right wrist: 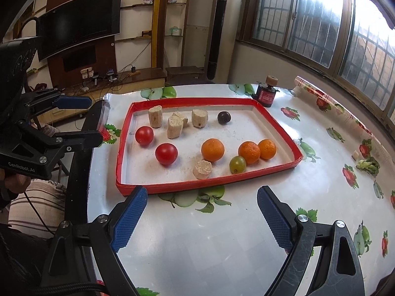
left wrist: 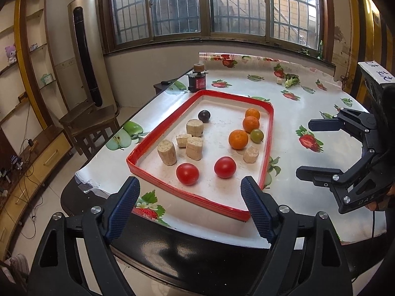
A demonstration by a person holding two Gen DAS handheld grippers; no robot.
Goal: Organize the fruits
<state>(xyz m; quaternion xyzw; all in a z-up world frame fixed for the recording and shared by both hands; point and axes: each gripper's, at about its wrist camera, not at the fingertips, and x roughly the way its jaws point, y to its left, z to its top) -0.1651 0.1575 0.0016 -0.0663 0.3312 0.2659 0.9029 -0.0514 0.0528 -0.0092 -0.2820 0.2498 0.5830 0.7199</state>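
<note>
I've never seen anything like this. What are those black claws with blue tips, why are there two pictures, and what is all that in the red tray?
There is no robot here: a person holds a two-fingered tool in each hand. Each tool carries a camera looking along its fingers, so one picture comes from the left tool and the other from the right tool. Each camera also sees the other tool off to the side. Both are open and hold nothing.

On the table, covered by a fruit-print cloth, sits a red-rimmed tray. In it lie two tomatoes, three oranges, a green grape, a dark plum and some pale cork-like chunks. A small dark jar stands behind the tray.
</note>
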